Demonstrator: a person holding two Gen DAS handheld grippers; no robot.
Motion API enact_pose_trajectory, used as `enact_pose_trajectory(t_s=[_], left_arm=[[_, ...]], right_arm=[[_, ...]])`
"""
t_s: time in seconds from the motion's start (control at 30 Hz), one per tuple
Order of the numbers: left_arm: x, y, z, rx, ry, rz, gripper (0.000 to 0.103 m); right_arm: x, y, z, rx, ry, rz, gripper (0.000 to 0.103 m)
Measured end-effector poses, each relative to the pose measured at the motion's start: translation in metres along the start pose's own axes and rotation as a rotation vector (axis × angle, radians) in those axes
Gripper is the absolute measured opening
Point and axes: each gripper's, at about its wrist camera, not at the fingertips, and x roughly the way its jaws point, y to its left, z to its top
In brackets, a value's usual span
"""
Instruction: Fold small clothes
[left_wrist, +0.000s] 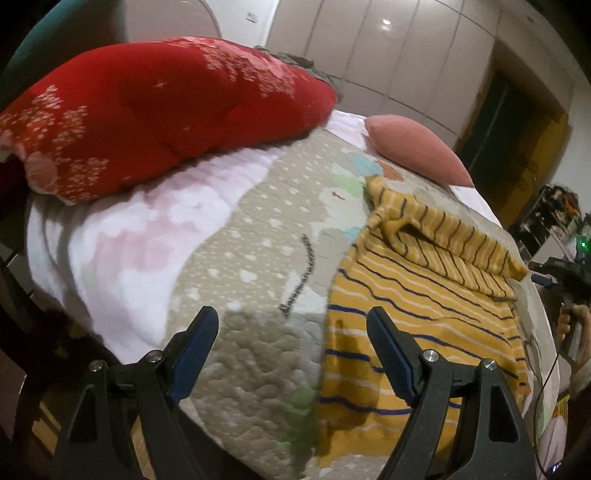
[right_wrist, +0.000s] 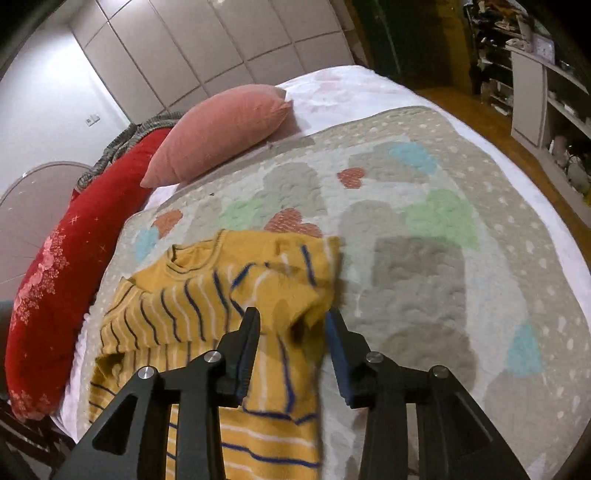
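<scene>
A small yellow sweater (left_wrist: 406, 295) with dark blue and white stripes lies on the quilt (left_wrist: 251, 258), one sleeve (left_wrist: 443, 236) folded across its top. My left gripper (left_wrist: 291, 312) is open and empty, over the quilt at the sweater's left edge, and its right finger (left_wrist: 388, 347) hangs above the hem. In the right wrist view the sweater (right_wrist: 207, 295) has a folded flap (right_wrist: 291, 280) drooping between the jaws of my right gripper (right_wrist: 293, 314). Those jaws stand partly apart, and the pads do not press the cloth.
A red floral pillow (left_wrist: 147, 110) and a pink pillow (left_wrist: 417, 151) lie at the head of the bed. A white-pink blanket (left_wrist: 129, 240) lies under the quilt. The bed edge drops to wooden floor (right_wrist: 461, 103), with cluttered shelves (right_wrist: 535, 74) beyond. A hand (left_wrist: 569, 321) shows at the right edge.
</scene>
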Motion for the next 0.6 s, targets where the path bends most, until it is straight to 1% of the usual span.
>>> enact_pose_trajectory(t_s=[0.07,0.13,0.23,0.27,0.37,0.4,0.5,0.57,0.6], left_arm=[[0.006,-0.012,0.005,0.026,0.009,-0.018,0.082],[0.012,-0.028,0.018,0.060,0.002,-0.046,0.082],[0.032,-0.057,0.045,0.143,-0.005,-0.090,0.089],[0.042,-0.066,0.054,0.165,-0.003,-0.098,0.089],[0.086,-0.093,0.087,0.211,0.019,-0.115,0.089],[0.110,-0.103,0.100,0.219,0.047,-0.120,0.089],[0.166,-0.125,0.123,0.234,0.111,-0.134,0.089],[0.198,-0.138,0.133,0.257,0.149,-0.133,0.089],[0.220,-0.147,0.138,0.278,0.185,-0.128,0.089]], right_arm=[[-0.003,-0.007,-0.005,0.008,-0.016,0.001,0.041],[-0.007,-0.015,-0.009,0.018,-0.027,0.006,0.045],[-0.011,-0.024,-0.015,0.055,-0.040,0.031,0.052],[-0.011,-0.025,-0.019,0.066,-0.041,0.048,0.053],[-0.011,-0.023,-0.035,0.077,-0.030,0.087,0.054],[-0.010,-0.021,-0.042,0.072,-0.018,0.096,0.054],[-0.007,-0.017,-0.061,0.047,0.014,0.088,0.055],[-0.005,-0.018,-0.071,0.034,0.031,0.074,0.055],[-0.005,-0.019,-0.075,0.031,0.036,0.068,0.055]])
